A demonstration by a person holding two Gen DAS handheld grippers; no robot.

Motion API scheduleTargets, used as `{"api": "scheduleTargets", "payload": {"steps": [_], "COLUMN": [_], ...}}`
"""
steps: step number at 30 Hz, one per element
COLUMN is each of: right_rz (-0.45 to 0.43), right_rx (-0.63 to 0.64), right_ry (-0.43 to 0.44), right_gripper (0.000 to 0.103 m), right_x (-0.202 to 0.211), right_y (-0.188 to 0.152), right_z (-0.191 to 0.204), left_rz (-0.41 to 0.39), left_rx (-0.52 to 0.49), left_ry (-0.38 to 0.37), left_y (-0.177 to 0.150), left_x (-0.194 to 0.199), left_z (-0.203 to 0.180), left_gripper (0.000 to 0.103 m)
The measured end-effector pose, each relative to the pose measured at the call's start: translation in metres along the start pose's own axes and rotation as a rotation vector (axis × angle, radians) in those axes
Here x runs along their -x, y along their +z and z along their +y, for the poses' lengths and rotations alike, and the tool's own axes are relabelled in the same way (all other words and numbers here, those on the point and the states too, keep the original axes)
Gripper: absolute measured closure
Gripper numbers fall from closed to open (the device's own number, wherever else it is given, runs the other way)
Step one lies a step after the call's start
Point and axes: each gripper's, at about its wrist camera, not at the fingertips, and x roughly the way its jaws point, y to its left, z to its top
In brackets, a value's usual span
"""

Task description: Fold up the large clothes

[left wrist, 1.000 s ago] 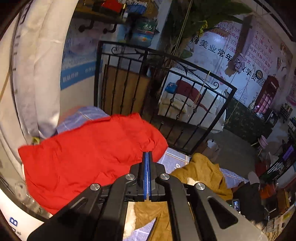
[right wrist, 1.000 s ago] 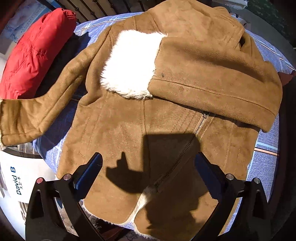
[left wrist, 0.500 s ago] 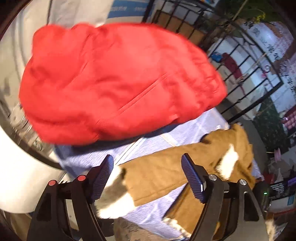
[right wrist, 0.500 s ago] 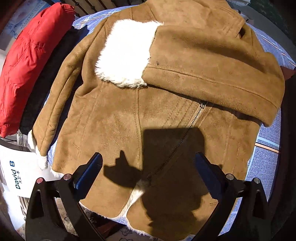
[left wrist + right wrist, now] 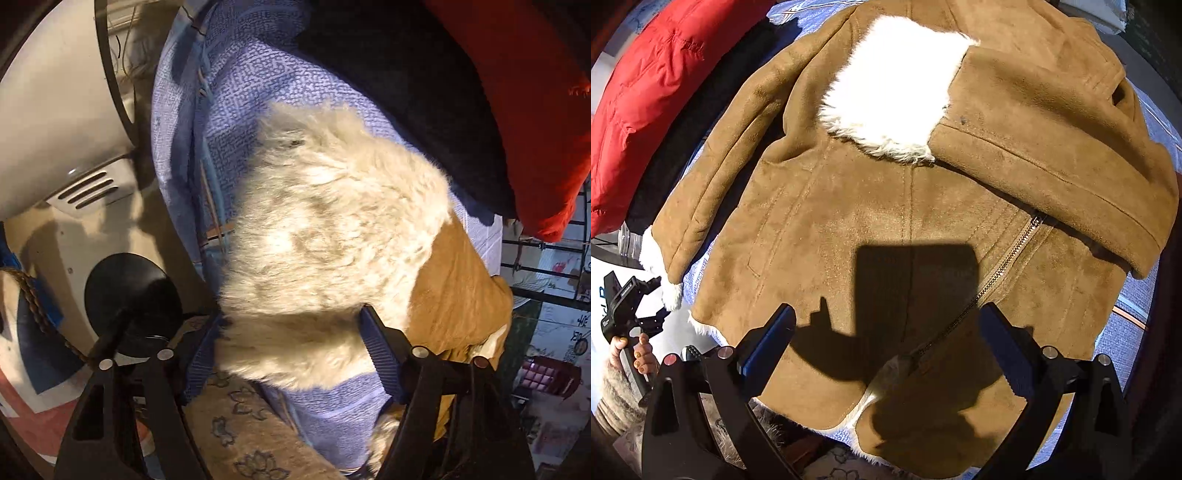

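Note:
A tan suede coat (image 5: 871, 206) with white fleece lining lies front up on a blue patterned bedspread (image 5: 1123, 332). One sleeve is folded across its chest and shows a white fleece cuff (image 5: 890, 88). My right gripper (image 5: 882, 343) is open above the coat's hem, holding nothing. The other sleeve's fleece cuff (image 5: 325, 240) hangs at the bed's edge. My left gripper (image 5: 291, 350) is open with its fingers on either side of this cuff. The left gripper also shows in the right wrist view (image 5: 639, 295), beside the cuff (image 5: 661, 266).
A red padded jacket (image 5: 653, 92) lies on a black garment (image 5: 679, 147) at the coat's left. A white appliance (image 5: 74, 184) and a black round stand (image 5: 129, 295) are beside the bed. A black iron railing (image 5: 546, 266) stands beyond it.
My left gripper opened and dropped from the red jacket down to the sleeve's fleece cuff. The sleeve now lies along the coat's side. The right gripper stayed open over the hem.

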Motion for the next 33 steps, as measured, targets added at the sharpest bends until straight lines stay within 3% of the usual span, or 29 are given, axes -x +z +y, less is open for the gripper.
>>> {"api": "scheduleTargets", "payload": {"steps": [3,4,5,7,10,12,17,22,25,26,27,30,33], "right_rz": [0.007,0.008,0.007,0.001,-0.013,-0.018,-0.056,-0.136,-0.191,-0.211,-0.231,-0.292,-0.322], "right_rx": [-0.011,-0.018,-0.025,-0.042,-0.074,-0.092,-0.108,-0.151,-0.217,-0.253,-0.295,-0.431,-0.560], "right_ry": [0.000,0.000,-0.001,0.002,0.014,0.028,0.049,0.048,0.038,0.034,0.034,0.038,0.042], "right_gripper": [0.005,0.005,0.005,0.005,0.005,0.005,0.005,0.005,0.005,0.005,0.005,0.005,0.005], "right_x": [-0.002,-0.002,-0.002,-0.002,0.001,0.001,0.012,0.040,0.060,0.067,0.074,0.093,0.105], "right_y": [-0.002,-0.003,-0.004,-0.004,-0.005,-0.002,0.004,0.011,0.010,0.008,0.006,-0.008,-0.025], "right_z": [-0.002,-0.004,-0.005,-0.009,-0.017,-0.020,-0.027,-0.050,-0.078,-0.092,-0.106,-0.151,-0.192], "left_rz": [0.014,0.010,0.005,-0.010,-0.051,-0.062,-0.098,-0.043,0.077,0.146,0.215,0.369,0.451], "left_rx": [-0.080,-0.103,-0.109,-0.110,-0.212,-0.272,-0.545,-0.922,-1.161,-1.230,-1.300,-1.502,-1.613], "left_ry": [0.031,0.043,0.037,-0.035,-0.086,-0.166,-0.320,-0.447,-0.482,-0.502,-0.512,-0.449,-0.317], "left_y": [0.004,0.004,0.004,0.002,-0.003,-0.008,-0.048,-0.133,-0.209,-0.234,-0.264,-0.343,-0.387], "left_x": [0.006,0.014,0.022,0.045,0.079,0.098,0.129,0.118,0.085,0.072,0.056,0.003,-0.050], "left_z": [-0.022,-0.026,-0.031,-0.044,-0.086,-0.122,-0.245,-0.374,-0.428,-0.440,-0.449,-0.460,-0.452], "left_gripper": [0.062,0.078,0.086,0.088,0.089,0.089,0.090,0.091,0.094,0.103,0.103,0.103,0.103]}}
